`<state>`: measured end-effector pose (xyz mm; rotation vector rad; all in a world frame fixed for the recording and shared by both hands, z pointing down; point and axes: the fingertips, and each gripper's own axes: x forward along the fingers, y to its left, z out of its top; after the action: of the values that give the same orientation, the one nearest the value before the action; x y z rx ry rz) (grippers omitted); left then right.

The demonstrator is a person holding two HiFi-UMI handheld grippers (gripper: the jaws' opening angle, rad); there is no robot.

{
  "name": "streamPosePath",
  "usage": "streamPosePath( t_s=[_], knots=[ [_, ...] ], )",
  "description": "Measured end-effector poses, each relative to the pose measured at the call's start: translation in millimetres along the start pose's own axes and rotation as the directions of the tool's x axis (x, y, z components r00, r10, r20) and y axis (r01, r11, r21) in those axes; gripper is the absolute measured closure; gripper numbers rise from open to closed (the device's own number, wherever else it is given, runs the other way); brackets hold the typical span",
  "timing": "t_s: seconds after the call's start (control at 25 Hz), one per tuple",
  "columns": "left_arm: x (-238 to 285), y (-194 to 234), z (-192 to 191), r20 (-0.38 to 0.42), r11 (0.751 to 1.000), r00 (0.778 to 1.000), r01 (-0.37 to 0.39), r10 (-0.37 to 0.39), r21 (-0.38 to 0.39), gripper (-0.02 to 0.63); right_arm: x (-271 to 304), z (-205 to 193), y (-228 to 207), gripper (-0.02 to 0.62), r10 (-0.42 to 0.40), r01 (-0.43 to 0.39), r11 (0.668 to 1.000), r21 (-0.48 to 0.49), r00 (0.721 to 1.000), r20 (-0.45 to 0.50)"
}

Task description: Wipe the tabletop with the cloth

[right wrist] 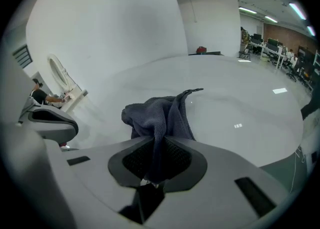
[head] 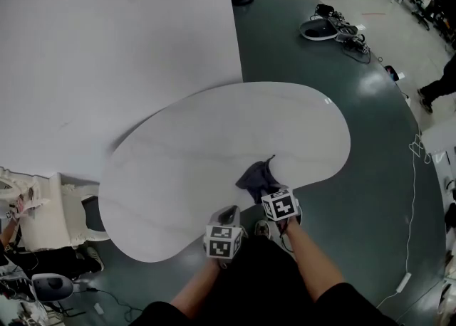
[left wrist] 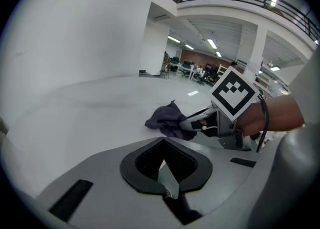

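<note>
A dark grey cloth [head: 255, 176] lies bunched at the near edge of the white, kidney-shaped tabletop [head: 206, 139]. My right gripper [head: 266, 189] is shut on the cloth's near end. In the right gripper view the cloth [right wrist: 160, 115] rises out of the closed jaws of the right gripper [right wrist: 156, 165] and drapes onto the table. My left gripper [head: 227, 213] hovers at the table's near edge, a little left of the cloth, shut with nothing in it. The left gripper view shows the left gripper [left wrist: 165, 167] closed, with the cloth [left wrist: 167, 119] and the right gripper [left wrist: 196, 121] ahead to the right.
A large white panel [head: 107, 33] stands behind the table at the left. A white seat [head: 53, 211] and a person [head: 14, 218] are at the left below the table. Cables and a round base [head: 320, 29] lie on the dark floor at the upper right.
</note>
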<state>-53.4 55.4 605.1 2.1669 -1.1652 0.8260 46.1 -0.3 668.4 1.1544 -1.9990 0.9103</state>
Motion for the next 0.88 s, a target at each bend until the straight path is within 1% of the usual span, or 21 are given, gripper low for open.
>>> streamPosePath(
  t_s=[0.12, 0.28, 0.36, 0.44, 0.68, 0.76, 0.88],
  knots=[
    [1, -5, 4, 0.008, 0.999, 1.000, 0.028, -0.028, 0.015, 0.600, -5, -5, -13, 0.552, -0.039, 0.039, 0.999, 0.022, 0.999, -0.010],
    [-2, 0, 8, 0.021, 0.998, 0.998, 0.057, -0.057, 0.027, 0.600, -8, -4, -22, 0.552, -0.098, 0.098, 0.994, 0.053, 0.995, -0.009],
    [-1, 0, 10, 0.026, 0.998, 0.997, 0.066, -0.066, 0.026, 0.600, -11, -5, -29, 0.552, -0.115, 0.116, 0.991, 0.065, 0.993, -0.009],
    [3, -10, 15, 0.031, 0.997, 0.997, 0.069, -0.070, 0.042, 0.600, -18, -6, -42, 0.552, -0.127, 0.127, 0.989, 0.073, 0.992, -0.002],
    [19, -43, 31, 0.043, 0.996, 0.997, 0.057, -0.060, 0.067, 0.600, -42, -18, -99, 0.552, -0.160, 0.157, 0.981, 0.114, 0.987, 0.018],
    [25, -48, 38, 0.057, 0.998, 0.998, 0.034, -0.037, 0.050, 0.600, -47, -19, -114, 0.552, -0.158, 0.155, 0.982, 0.112, 0.987, 0.022],
    [36, -64, 46, 0.069, 1.000, 0.998, -0.004, 0.004, -0.004, 0.600, -57, -20, -137, 0.552, -0.142, 0.139, 0.985, 0.099, 0.989, 0.028]
  ],
)
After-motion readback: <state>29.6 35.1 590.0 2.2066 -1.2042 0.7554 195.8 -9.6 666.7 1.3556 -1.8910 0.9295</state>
